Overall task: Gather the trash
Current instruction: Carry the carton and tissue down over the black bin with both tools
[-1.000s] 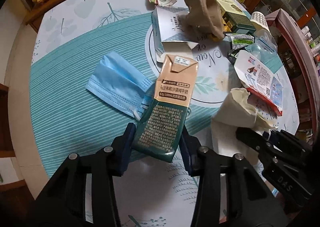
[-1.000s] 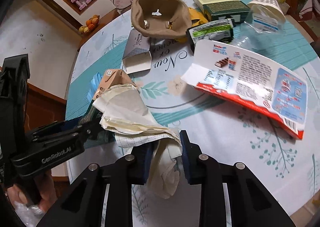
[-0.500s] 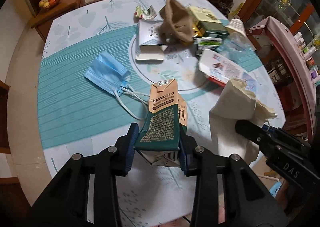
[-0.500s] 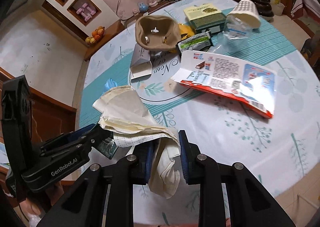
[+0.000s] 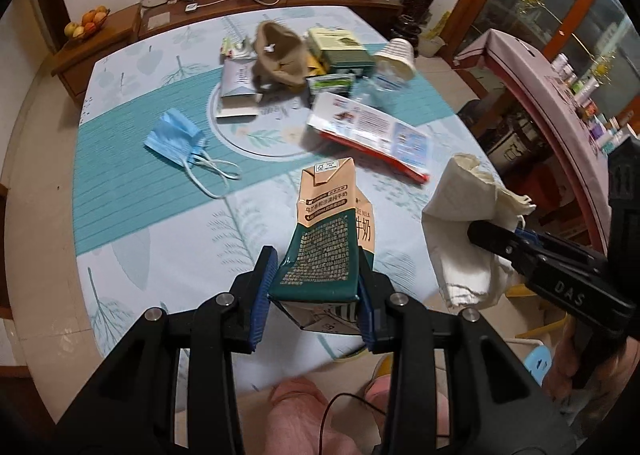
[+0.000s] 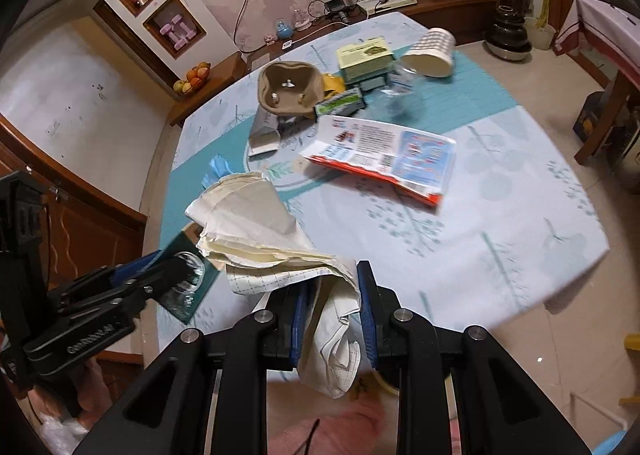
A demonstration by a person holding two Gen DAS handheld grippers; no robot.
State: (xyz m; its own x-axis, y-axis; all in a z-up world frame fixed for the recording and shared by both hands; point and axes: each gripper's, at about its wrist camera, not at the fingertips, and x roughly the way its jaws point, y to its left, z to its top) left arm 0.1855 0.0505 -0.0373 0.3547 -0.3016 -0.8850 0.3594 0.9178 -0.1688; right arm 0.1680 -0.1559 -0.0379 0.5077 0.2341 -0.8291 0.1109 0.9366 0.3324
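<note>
My left gripper (image 5: 314, 295) is shut on a green and tan milk carton (image 5: 330, 231), held up over the table's near edge. My right gripper (image 6: 330, 315) is shut on a crumpled cream paper wrapper (image 6: 260, 227), also lifted above the near edge; the wrapper shows in the left wrist view (image 5: 464, 223) too. On the table lie a blue face mask (image 5: 174, 137), a red and white snack box (image 5: 368, 131), a brown pulp cup tray (image 5: 276, 53), a grey box (image 5: 236, 89), a green box (image 5: 338, 51) and a paper cup (image 5: 394, 57).
The round table (image 5: 160, 223) has a teal and white cloth. A wooden sideboard (image 5: 280, 3) with cables and a fruit bowl (image 5: 86, 23) stands behind it. A pink-covered table (image 5: 552, 95) is to the right. A blue stool (image 5: 538, 361) stands below on the right.
Both grippers have lifted and pulled back toward the near edge, carrying the milk carton and the paper wrapper. The table's trash now looks farther away.
</note>
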